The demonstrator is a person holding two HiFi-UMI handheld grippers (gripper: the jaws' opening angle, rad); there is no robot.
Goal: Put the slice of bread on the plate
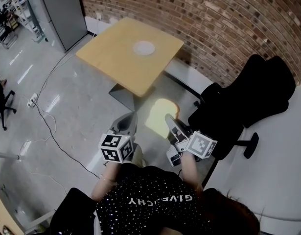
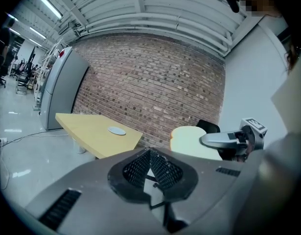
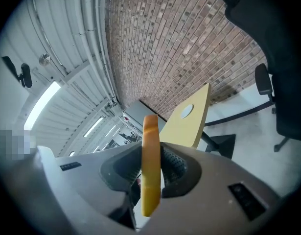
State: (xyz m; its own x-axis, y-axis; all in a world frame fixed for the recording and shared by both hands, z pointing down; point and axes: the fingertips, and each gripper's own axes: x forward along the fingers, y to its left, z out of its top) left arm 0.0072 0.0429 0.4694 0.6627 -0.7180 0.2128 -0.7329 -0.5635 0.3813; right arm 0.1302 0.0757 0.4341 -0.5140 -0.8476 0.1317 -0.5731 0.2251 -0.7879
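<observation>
A pale slice of bread hangs over the floor short of the table, and my right gripper is shut on it. In the right gripper view the slice stands edge-on between the two pads. A small white plate lies on the yellow square table ahead, with nothing on it. My left gripper is beside the right one, a little to its left. Its pads meet at the tips and hold nothing. From the left gripper view I see the bread, the plate and the right gripper's finger.
A black office chair stands close on the right, in front of a white desk. A brick wall runs behind the table. Cables trail over the shiny floor at left, near a grey cabinet.
</observation>
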